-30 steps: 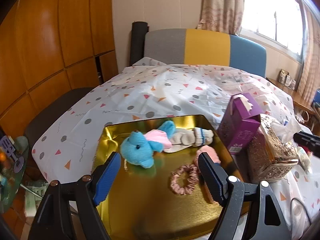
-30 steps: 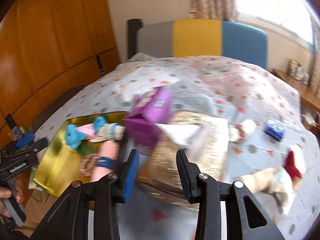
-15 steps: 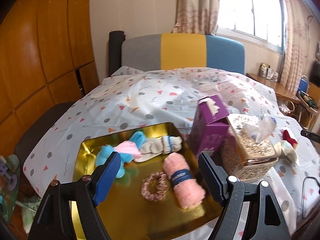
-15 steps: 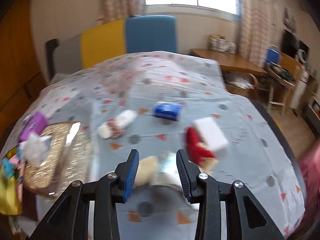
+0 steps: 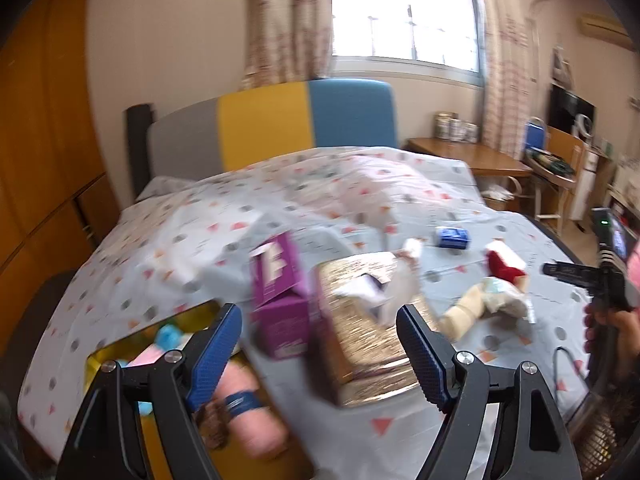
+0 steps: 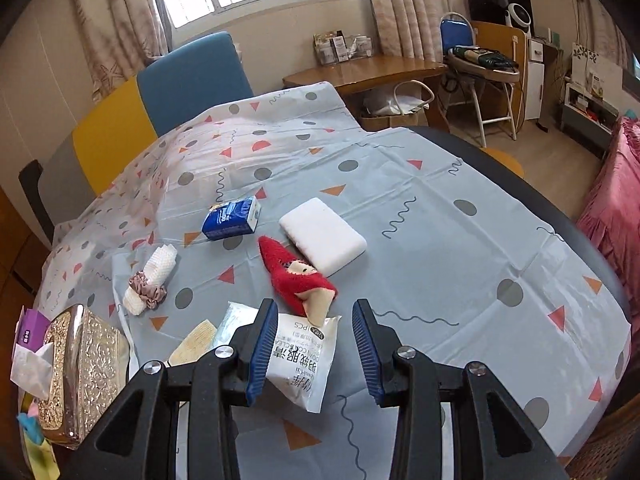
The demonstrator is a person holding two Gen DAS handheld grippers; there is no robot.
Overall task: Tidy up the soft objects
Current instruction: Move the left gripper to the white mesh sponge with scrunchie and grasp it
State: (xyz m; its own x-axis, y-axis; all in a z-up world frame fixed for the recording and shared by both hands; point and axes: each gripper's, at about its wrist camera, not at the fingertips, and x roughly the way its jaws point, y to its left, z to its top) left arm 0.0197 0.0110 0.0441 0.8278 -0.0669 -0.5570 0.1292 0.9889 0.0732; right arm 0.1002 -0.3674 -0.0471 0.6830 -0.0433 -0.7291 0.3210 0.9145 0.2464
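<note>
Lower left of left view: gold tray [image 5: 94, 364] collecting soft items, pink rolled towel [image 5: 248, 404] among them. Left hand-held gripper [image 5: 318, 354] wide, empty. In right view, red sock [image 6: 294, 276] at centre on worktop [image 6: 460, 248], apparently next. Right hand-held gripper [image 6: 314, 354] below it, narrow, empty.
</note>
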